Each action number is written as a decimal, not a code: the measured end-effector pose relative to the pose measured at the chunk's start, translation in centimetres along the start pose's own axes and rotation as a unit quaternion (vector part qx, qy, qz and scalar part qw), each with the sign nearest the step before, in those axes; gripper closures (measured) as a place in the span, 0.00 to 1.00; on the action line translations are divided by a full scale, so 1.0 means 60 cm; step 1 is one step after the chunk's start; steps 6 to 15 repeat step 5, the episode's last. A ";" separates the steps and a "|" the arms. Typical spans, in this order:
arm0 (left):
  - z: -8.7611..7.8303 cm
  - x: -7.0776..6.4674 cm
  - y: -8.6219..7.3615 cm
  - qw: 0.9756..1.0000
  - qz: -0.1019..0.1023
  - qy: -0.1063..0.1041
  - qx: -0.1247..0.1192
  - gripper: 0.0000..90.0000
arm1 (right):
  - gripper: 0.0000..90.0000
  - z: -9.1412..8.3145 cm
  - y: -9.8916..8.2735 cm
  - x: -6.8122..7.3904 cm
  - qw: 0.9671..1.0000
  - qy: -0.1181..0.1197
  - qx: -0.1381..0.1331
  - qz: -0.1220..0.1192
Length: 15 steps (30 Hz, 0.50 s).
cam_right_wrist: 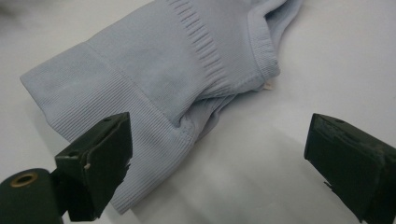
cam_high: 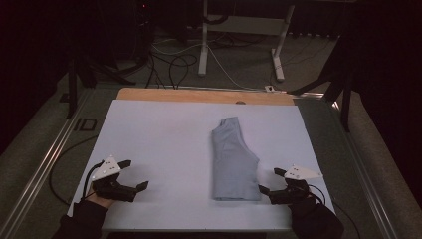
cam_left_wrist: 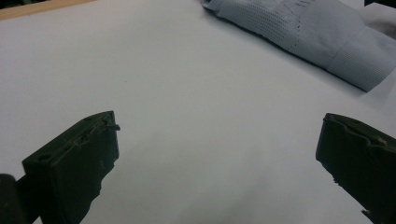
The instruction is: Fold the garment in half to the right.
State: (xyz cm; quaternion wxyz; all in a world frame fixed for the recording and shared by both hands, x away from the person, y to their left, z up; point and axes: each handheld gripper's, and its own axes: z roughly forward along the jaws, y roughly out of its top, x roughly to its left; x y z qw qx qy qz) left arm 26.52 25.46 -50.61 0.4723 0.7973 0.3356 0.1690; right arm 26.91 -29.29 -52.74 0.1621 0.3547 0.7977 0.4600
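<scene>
Two claws, both spread and empty: your right gripper (cam_high: 272, 181) sits just beside the folded pale-blue garment (cam_high: 234, 159) near the white sheet's (cam_high: 159, 134) front edge, likely lined up for its hem; your left gripper (cam_high: 130, 175) waits well apart, near the front-left corner.

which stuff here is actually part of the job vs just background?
In play:
- folded light-blue garment on the white sheet
- right gripper, open, right beside the garment's near edge
- left gripper, open, well apart from it

Just lying about:
- white desk frame on the floor beyond
- floor cables
</scene>
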 end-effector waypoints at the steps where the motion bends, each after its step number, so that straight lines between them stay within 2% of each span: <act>1: 0.000 0.000 0.000 1.000 0.001 0.000 0.000 0.00 | 0.09 0.002 -0.001 0.000 1.000 -0.001 0.003 0.000; 4: -0.001 0.000 0.000 1.000 -0.002 0.001 -0.002 0.00 | 0.09 0.005 -0.001 0.004 1.000 -0.001 0.007 -0.007; 15: 0.000 0.000 0.000 1.000 -0.002 0.001 -0.002 0.00 | 0.09 0.004 0.000 0.004 1.000 -0.002 0.006 -0.008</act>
